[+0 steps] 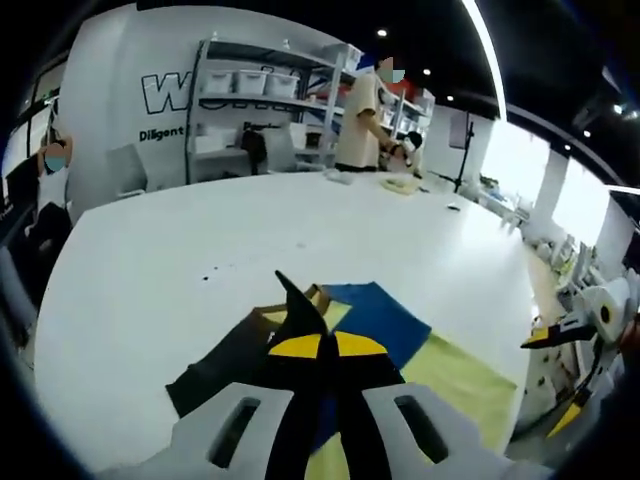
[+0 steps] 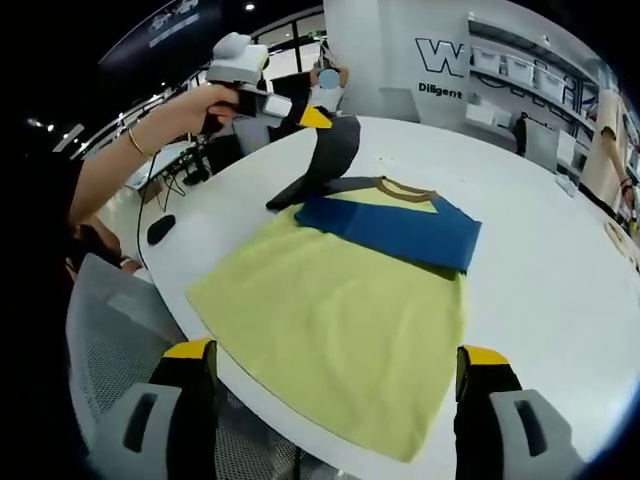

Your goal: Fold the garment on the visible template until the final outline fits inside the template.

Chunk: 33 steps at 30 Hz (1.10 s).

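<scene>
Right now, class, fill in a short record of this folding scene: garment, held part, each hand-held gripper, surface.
Garment: yellow-and-blue T-shirt with dark grey sleeves, lying flat
Held part: dark grey sleeve, lifted off the table
Left hand-held gripper: shut on the sleeve
Right hand-held gripper: open, near the hem, holding nothing
Surface: large white table

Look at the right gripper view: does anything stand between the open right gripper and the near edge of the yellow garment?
Nothing visible does. The right gripper hangs open over the near hem of the garment, with only bare cloth between its jaws. The left gripper is at the far side, pinching the dark sleeve.
</scene>
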Each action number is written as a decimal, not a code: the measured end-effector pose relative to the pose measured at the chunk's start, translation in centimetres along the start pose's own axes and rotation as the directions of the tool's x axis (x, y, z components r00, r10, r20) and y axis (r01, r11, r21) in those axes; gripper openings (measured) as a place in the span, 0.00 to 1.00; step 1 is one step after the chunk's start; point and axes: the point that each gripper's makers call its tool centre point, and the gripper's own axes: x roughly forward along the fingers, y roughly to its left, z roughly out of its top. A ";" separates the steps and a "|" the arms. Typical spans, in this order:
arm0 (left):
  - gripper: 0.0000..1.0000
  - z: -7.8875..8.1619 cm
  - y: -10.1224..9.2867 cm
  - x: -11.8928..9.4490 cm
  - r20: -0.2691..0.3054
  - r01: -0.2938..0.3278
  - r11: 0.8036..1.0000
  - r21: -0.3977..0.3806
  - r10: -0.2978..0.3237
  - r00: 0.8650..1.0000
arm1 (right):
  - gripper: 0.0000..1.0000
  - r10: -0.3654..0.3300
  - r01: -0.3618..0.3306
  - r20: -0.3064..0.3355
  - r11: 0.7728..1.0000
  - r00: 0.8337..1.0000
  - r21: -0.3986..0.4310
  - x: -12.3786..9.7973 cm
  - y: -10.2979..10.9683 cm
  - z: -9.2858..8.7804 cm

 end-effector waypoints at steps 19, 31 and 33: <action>0.02 2.0 -6.2 3.3 0.014 0.093 0.996 0.007 -0.093 0.996 | 0.99 0.001 -0.001 -0.001 1.000 1.000 -0.009 0.2 0.0 -0.3; 0.02 1.0 -8.2 6.1 -0.010 0.111 0.994 -0.009 -0.111 0.994 | 0.98 0.001 -0.001 0.004 1.000 1.000 -0.006 0.3 0.0 -0.3; 0.02 0.5 -8.5 6.8 -0.020 0.115 0.993 -0.008 -0.115 0.993 | 0.98 0.001 0.000 0.004 1.000 1.000 -0.005 0.3 -0.1 -0.3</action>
